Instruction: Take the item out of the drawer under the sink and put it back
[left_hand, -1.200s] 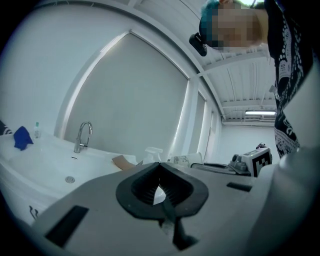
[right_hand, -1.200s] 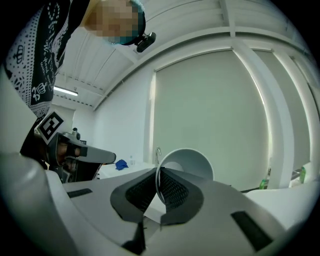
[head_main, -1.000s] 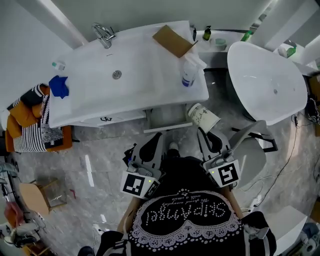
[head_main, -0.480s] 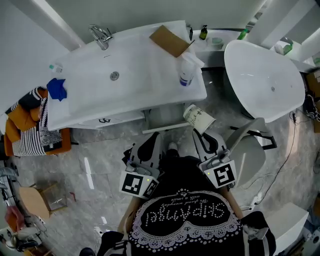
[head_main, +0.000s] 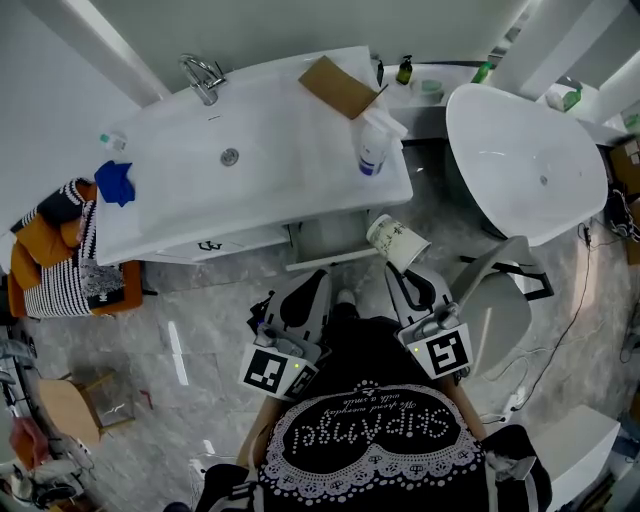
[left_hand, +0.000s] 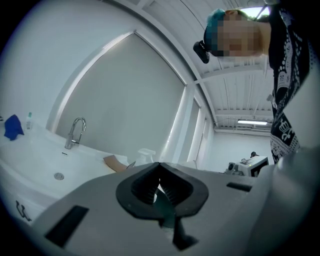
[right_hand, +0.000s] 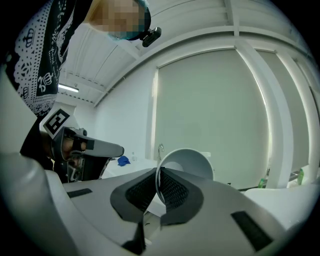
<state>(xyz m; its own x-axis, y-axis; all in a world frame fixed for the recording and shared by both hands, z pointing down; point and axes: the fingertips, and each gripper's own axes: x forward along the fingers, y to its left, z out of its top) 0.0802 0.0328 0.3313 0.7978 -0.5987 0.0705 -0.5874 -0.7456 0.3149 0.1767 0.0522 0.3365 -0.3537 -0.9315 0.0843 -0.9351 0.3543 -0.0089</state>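
A white paper cup with dark print (head_main: 397, 242) lies tilted on its side in the air, in front of the open drawer (head_main: 327, 258) under the sink (head_main: 230, 156). My right gripper (head_main: 400, 268) is shut on the cup's rim. In the right gripper view the thin rim runs between the pads (right_hand: 170, 189) and the cup's open mouth (right_hand: 187, 162) faces the camera. My left gripper (head_main: 317, 280) hangs level beside it, left of the cup and in front of the drawer. Its jaws (left_hand: 160, 172) are shut with nothing between them.
On the vanity top stand a spray bottle (head_main: 373, 140), a flat piece of cardboard (head_main: 340, 85), a blue cloth (head_main: 117, 181) and the faucet (head_main: 203, 72). A white bathtub (head_main: 525, 160) is at the right, and a chair with striped clothes (head_main: 60, 255) at the left.
The head view has shifted a little. Both grippers and the cup keep their places.
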